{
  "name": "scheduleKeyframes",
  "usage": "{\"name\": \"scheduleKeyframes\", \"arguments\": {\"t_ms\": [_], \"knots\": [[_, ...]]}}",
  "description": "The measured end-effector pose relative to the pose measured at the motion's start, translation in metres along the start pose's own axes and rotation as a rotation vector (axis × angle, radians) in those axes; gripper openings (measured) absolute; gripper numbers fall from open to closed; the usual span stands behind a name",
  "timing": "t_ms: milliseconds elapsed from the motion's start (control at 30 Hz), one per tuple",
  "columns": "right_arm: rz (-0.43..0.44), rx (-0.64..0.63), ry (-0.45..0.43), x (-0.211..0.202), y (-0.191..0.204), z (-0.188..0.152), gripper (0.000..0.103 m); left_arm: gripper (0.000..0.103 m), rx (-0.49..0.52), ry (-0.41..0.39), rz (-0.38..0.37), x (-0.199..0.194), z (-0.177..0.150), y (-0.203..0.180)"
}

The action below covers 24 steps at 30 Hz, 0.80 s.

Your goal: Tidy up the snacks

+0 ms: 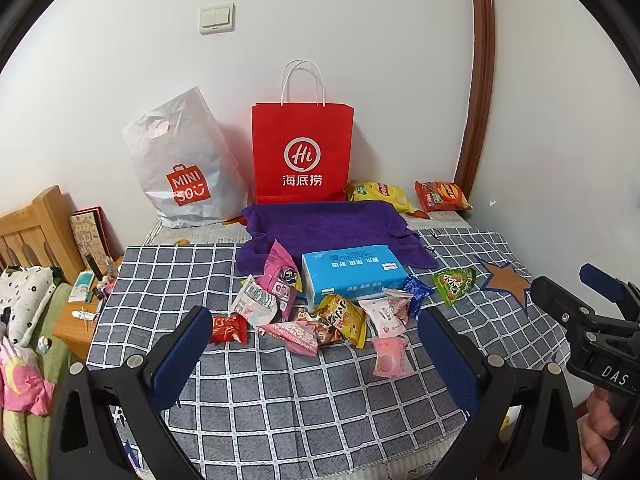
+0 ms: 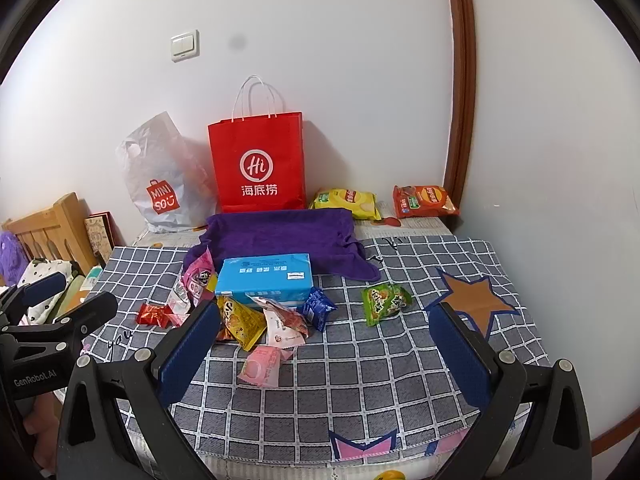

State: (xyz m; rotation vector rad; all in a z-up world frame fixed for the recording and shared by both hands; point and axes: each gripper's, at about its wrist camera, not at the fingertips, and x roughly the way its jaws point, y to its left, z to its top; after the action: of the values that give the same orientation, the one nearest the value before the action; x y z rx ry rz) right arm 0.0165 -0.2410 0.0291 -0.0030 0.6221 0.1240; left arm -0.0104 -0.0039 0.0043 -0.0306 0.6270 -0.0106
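Snacks scattered on the checked cloth, both grippers held wide

On the grey checked tablecloth (image 1: 280, 400) a heap of small snack packets lies just in front of a blue tissue pack (image 1: 352, 274); a pink pouch (image 1: 280, 276) leans against the pack's left end, a red candy wrapper (image 1: 228, 329) sits at the left edge of the heap, a yellow packet (image 1: 344, 318) lies in the middle, and a pale pink round-sweet packet (image 1: 390, 358) lies nearest the camera; a small blue packet (image 2: 318, 308) touches the tissue pack's right corner, and a green packet (image 2: 384, 302) lies apart to the right, near a brown star patch (image 2: 472, 300); behind the tissue pack a purple towel (image 1: 328, 228) is spread, and behind that a red paper bag (image 1: 302, 152) stands upright against the wall, with a white plastic shopping bag (image 1: 184, 168) slumped to its left; a yellow crisp bag (image 2: 348, 202) and an orange crisp bag (image 2: 424, 202) lie at the back right, side by side but not touching; the left gripper (image 1: 316, 344) hangs low over the near edge of the cloth, fingers spread wide and holding nothing, the snack heap framed between them; the right gripper (image 2: 324, 348) hangs alongside it, likewise spread wide and empty, its left finger (image 2: 188, 352) overlapping the yellow packet in view
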Motion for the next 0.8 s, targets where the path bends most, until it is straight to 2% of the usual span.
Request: {"name": "scheduleKeyframes", "arguments": {"t_ms": [433, 800], "knots": [[0.016, -0.023, -0.007, -0.001, 0.005, -0.003, 0.102, 0.103, -0.004, 0.002, -0.007, 0.000, 0.001, 0.000], [0.005, 0.009, 0.014, 0.024, 0.000, -0.003, 0.102, 0.103, -0.022, 0.037, -0.020, 0.020, -0.002, 0.007]]}}
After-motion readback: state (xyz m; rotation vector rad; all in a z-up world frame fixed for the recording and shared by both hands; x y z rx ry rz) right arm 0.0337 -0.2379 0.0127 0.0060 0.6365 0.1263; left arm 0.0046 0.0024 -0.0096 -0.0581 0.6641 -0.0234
